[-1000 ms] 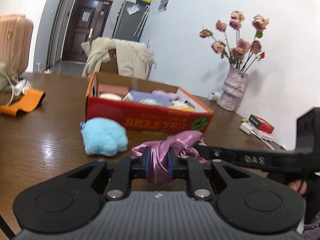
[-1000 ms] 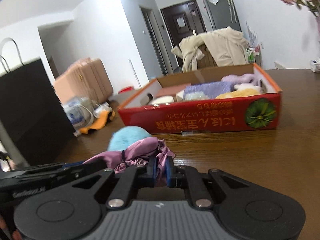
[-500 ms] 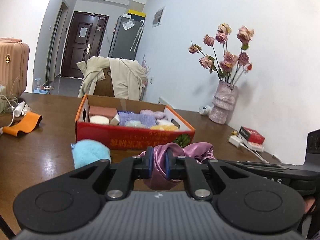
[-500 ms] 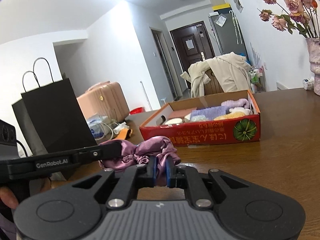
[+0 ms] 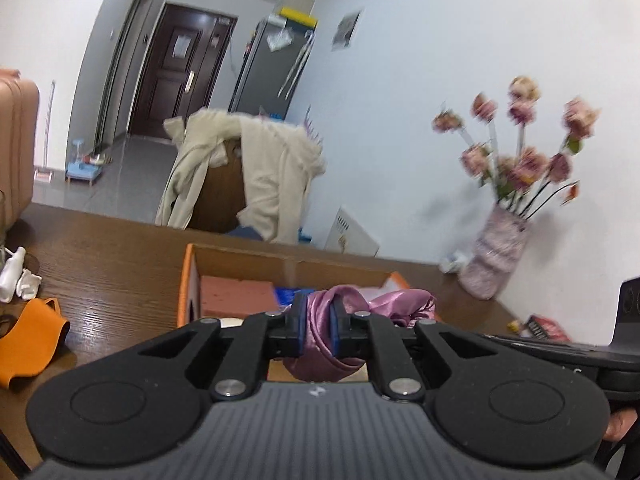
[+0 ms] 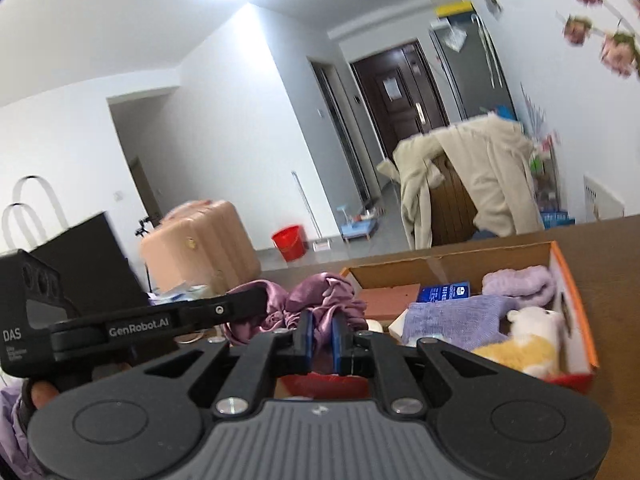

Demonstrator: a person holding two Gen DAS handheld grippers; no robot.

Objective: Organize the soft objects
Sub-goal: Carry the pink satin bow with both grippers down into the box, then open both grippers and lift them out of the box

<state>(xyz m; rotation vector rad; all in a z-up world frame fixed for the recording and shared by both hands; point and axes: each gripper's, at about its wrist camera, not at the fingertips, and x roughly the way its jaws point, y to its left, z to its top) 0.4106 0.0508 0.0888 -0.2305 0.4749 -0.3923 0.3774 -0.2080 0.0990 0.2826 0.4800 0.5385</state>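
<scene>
Item: pink satin cloth (image 5: 320,334), bunched, pinched at one end between the blue-padded fingers of the left gripper (image 5: 319,320) and at the other by the right gripper (image 6: 319,332), both clamped narrow on the fabric; it hangs between them above the near side of the cardboard box (image 6: 452,266). Box contents: lavender knit cloth (image 6: 452,318), pale purple fluffy piece (image 6: 520,284), yellow-and-white plush (image 6: 528,344), reddish-brown block (image 5: 238,294), blue packet (image 6: 444,292). Surroundings: wooden table (image 5: 104,264), flower vase (image 5: 496,260), orange pouch (image 5: 28,340)
</scene>
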